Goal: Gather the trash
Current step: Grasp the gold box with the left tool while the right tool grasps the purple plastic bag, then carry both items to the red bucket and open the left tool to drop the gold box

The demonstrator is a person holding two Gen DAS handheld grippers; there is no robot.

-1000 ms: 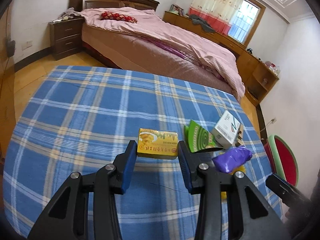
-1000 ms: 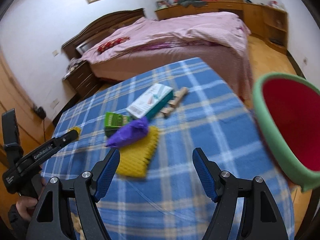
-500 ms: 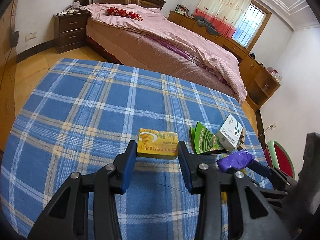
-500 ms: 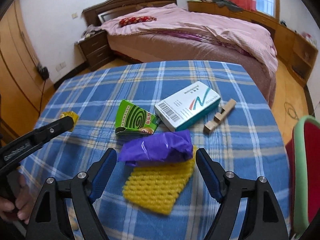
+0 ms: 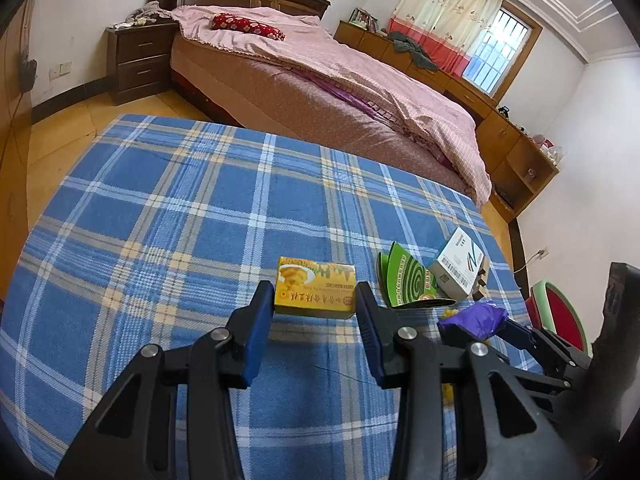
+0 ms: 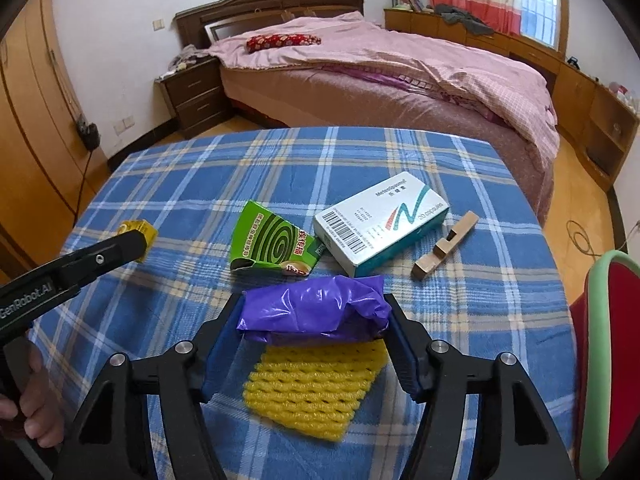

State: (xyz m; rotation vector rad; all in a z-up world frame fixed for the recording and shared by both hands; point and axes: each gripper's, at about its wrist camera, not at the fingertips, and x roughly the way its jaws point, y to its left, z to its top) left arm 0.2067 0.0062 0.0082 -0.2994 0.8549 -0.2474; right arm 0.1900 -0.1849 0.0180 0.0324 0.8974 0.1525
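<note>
I read these from my two wrist views:
- White-and-teal box (image 6: 380, 226): "20 capsules", a barcode; brand line too small for me to read.
- Left gripper (image 6: 138, 240), on its side: "GenRobot.AI".
- Green coil-print box (image 6: 272, 242) and yellow box (image 5: 315, 293): Chinese characters I cannot make out.

A blue cloth crossed by white and pale-yellow plaid stripes (image 6: 280, 160) covers the table. On it lie a crumpled glossy purple plastic bag (image 6: 316, 308), a bright yellow foam net with a honeycomb mesh (image 6: 316, 388), a green carton printed with a dark spiral coil (image 6: 272, 240), a white medicine box with teal sides, a black barcode and a red-and-teal zigzag (image 6: 380, 224), and a tan wooden piece (image 6: 444, 248). The small cardboard box (image 5: 315, 292) is golden yellow with what may be red lettering. The bin (image 6: 612, 360) is red, rimmed pale green.
</note>
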